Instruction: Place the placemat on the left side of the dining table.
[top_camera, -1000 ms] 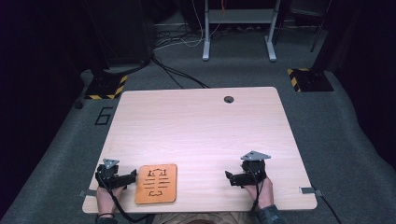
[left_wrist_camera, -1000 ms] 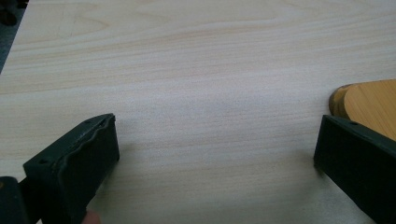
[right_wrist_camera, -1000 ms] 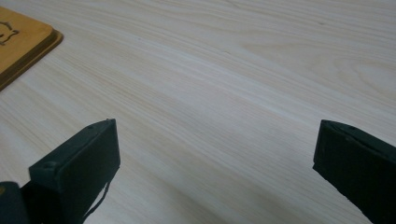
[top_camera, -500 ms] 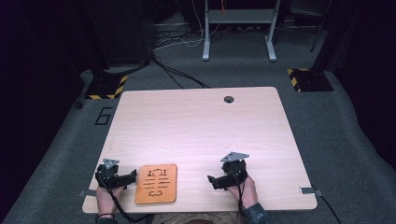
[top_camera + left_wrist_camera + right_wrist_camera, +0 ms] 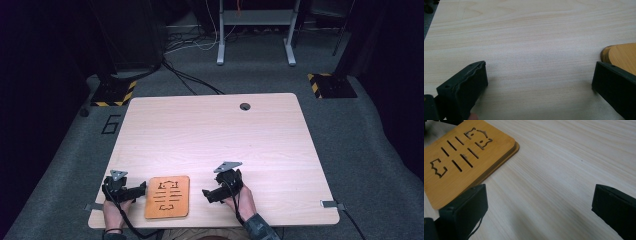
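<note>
Near the front edge of the worktop (image 5: 210,135), a little left of its middle, one bamboo board (image 5: 167,196) is laid flat, with slots and two small shaped cut-outs through its face. Its long axis is seen running from the front edge toward the back of the worktop, short sides nearest and farthest from the person.

Left of the board, the left claw (image 5: 139,189) is held low with its jaws spread wide and nothing between them; in the left gripper view (image 5: 539,82) a rounded corner of the board (image 5: 621,56) is seen just beyond the jaw at the right of that view, just beside it, contact not confirmed.

Right of the board, the right claw (image 5: 209,195) is pointed toward it with a clear strip of bare worktop between. Its jaws are also released and empty; in the right gripper view (image 5: 539,202) the board (image 5: 461,160) is seen ahead and off to the left, its near edge close to the jaw at the left of that view.

Judged from this layout, the left claw is the nearer one, at the board's long left edge; the right claw would need to be brought in further toward the long right edge.

Count: one board, two claws, one worktop. One round cable hole (image 5: 244,106) is noted far behind the board, near the back edge.
</note>
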Demonstrator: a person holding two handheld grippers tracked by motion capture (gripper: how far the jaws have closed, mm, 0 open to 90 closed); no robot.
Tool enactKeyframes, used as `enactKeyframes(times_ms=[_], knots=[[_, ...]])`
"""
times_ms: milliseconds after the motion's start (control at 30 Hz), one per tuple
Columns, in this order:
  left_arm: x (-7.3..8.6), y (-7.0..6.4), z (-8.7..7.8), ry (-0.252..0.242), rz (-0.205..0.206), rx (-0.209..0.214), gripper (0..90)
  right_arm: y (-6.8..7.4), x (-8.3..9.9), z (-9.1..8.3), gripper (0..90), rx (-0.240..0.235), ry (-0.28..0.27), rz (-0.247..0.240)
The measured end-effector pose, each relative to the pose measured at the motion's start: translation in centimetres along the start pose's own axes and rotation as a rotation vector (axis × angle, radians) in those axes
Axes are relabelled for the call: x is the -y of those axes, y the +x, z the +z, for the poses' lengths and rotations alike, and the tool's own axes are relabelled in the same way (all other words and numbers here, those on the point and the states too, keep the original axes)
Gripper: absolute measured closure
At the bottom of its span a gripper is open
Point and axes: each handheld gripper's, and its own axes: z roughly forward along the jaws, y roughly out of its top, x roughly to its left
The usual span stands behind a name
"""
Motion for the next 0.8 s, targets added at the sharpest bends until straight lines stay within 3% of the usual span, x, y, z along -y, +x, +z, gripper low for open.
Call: enactKeyframes(times_ms=[500,800], knots=[[0.0,0.0,0.0,0.0,0.0,-0.001,0.0,2.7,-2.6,4.6,0.0,-0.05,0.045,-0.061],[0.0,0.0,0.0,0.0,0.0,-0.001,0.0,3.6,-3.3,6.4,0.0,-0.048,0.054,-0.076]])
